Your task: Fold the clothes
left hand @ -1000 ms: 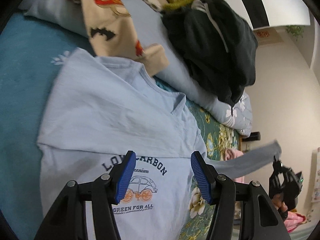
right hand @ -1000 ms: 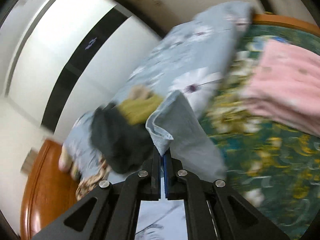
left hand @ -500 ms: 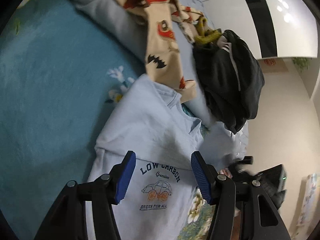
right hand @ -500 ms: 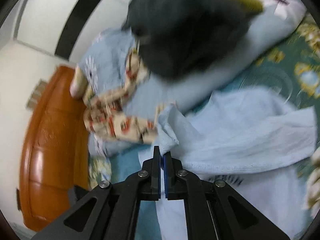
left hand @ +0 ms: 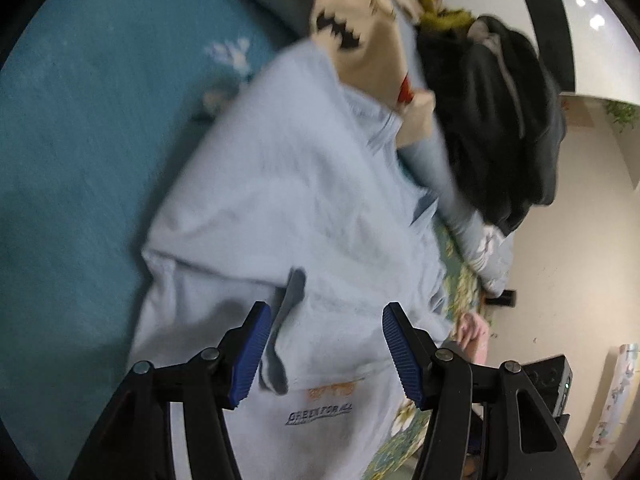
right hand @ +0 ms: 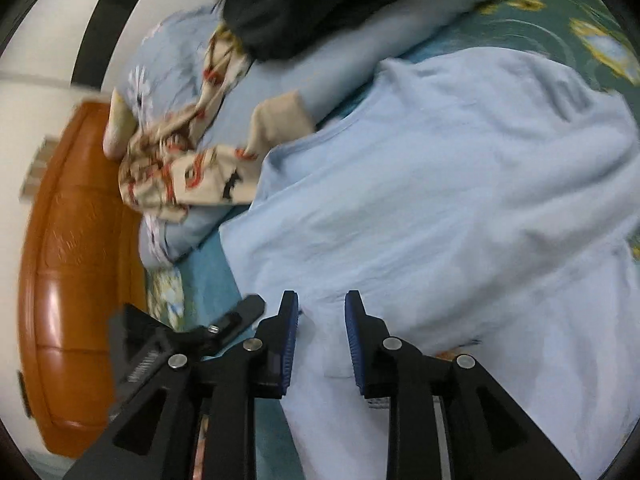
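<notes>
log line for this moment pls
task: fold clothes | light blue t-shirt: sleeve folded in | right gripper: just opened, sleeve released | left gripper: open, empty

Right gripper over a pale blue T-shirt on a bed

The right gripper [right hand: 321,320] at 6 o'clock has just been opening its jaws, T-shirt [right hand: 460,200] cloth lying loose between them; a patterned garment [right hand: 188,172] lies at 9 o'clock, dark clothing [right hand: 304,4] at 12.

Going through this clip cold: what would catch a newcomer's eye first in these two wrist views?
The light blue T-shirt fills the middle of both views, spread on the teal bedspread with a sleeve folded over its chest print. Behind it, a dark jacket and cream cartoon-print pyjamas are heaped on the pale pillow. The right hand-held gripper hovers with its jaws apart just above the shirt, having just been opening, nothing pinched between them.
</notes>
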`<state>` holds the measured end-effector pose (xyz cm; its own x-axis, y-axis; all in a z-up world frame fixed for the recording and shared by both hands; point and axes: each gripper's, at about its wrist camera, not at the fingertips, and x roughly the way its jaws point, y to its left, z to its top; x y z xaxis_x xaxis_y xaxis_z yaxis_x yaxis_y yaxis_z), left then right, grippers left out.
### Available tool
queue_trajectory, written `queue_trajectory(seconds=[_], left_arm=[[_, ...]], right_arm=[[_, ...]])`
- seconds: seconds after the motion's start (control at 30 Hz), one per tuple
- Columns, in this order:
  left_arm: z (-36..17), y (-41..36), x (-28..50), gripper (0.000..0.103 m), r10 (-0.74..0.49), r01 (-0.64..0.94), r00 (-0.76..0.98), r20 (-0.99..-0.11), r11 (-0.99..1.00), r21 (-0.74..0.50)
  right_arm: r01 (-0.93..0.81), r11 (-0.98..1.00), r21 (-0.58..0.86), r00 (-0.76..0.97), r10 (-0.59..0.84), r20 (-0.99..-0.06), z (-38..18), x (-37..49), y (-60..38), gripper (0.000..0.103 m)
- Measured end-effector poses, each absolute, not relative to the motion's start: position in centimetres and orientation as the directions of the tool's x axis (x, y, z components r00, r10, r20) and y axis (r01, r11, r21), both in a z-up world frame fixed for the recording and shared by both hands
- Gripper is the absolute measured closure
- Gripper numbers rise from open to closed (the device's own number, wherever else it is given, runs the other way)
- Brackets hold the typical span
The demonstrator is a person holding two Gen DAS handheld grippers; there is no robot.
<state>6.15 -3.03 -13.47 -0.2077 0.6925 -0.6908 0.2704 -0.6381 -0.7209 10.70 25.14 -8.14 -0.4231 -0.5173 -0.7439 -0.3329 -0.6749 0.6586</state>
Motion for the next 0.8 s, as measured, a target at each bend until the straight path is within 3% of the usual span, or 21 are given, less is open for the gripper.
queue_trajectory(seconds=[0.33, 0.43, 0.5, 0.53, 0.8], left_arm=[[-13.6, -0.6, 7.1, 0.043, 0.615, 0.170, -0.219, -0.757, -0.740, -0.651], [-13.7, -0.1, 7.0, 0.062, 0.586, 0.153, -0.217, -0.780, -0.769, -0.621], [-13.8, 0.5, 6.8, 0.092, 0.546, 0.153, -0.212, -0.810, -0.800, -0.580], [-13.7, 0.7, 6.8, 0.096, 0.526, 0.150, -0.215, -0.823, -0.815, -0.560], [-5.3, 1.6, 5.9, 0.098, 0.524, -0.104, -0.391, -0.757, -0.842, -0.529]], right_arm=[[-0.555, -0.494, 0.669, -0.585, -0.340, -0.736, -7.8, 20.9, 36.1, 0.077], [-0.588, -0.475, 0.654, -0.612, -0.268, -0.744, -7.5, 23.0, 37.2, 0.077], [-0.596, -0.470, 0.651, -0.613, -0.257, -0.747, -7.7, 23.7, 37.6, 0.077], [-0.602, -0.466, 0.649, -0.609, -0.258, -0.750, -8.0, 24.0, 37.8, 0.077], [-0.636, -0.419, 0.649, -0.616, -0.231, -0.753, -8.7, 26.1, 39.8, 0.077]])
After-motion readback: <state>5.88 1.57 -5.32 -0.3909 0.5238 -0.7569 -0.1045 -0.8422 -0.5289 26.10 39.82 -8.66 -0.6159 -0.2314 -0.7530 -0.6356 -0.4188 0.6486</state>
